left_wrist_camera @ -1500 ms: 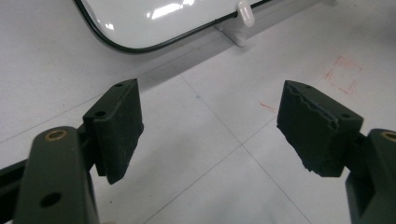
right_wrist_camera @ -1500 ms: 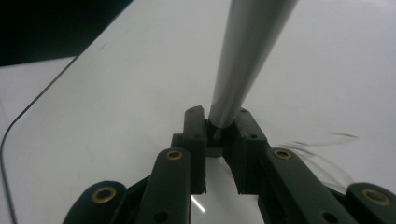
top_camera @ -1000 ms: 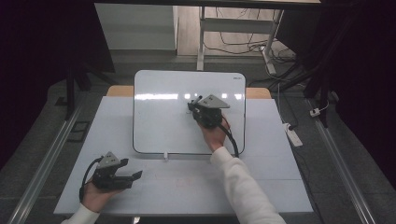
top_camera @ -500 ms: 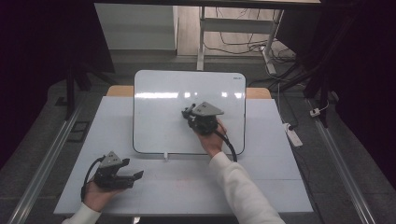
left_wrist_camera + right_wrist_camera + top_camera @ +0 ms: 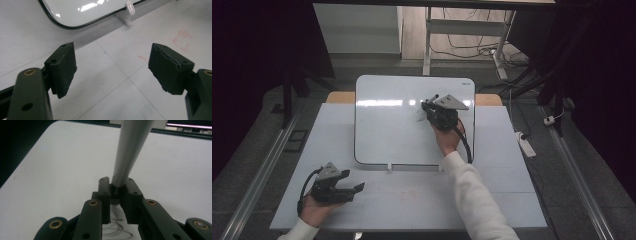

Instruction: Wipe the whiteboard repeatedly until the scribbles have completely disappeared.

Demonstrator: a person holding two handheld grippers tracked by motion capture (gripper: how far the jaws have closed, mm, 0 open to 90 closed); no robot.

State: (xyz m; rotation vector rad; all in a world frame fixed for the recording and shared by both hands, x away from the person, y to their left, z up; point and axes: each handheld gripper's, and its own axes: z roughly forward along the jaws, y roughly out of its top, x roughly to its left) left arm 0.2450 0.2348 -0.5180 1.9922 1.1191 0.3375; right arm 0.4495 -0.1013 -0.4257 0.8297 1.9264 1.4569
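A white whiteboard (image 5: 387,130) lies propped on the pale table (image 5: 512,200). My right gripper (image 5: 432,107) hovers over the board's upper right part, shut on a grey marker (image 5: 432,98). In the right gripper view the marker (image 5: 130,150) rises from between the closed jaws of that gripper (image 5: 117,185), and thin dark pen strokes (image 5: 117,230) show on the board below. My left gripper (image 5: 353,181) rests at the table's front left, held in a hand, jaws wide apart. The left gripper (image 5: 112,67) has nothing between its pads, and the whiteboard's corner (image 5: 87,10) lies beyond it.
A small white foot (image 5: 128,12) props the board's near edge. Faint red marks (image 5: 182,41) stain the table in front. A white power strip (image 5: 526,145) lies on the floor at the right. Metal rails run along both sides of the table.
My right gripper with the marker slid down and left over the board, then back up to the right. The left gripper has stayed put.
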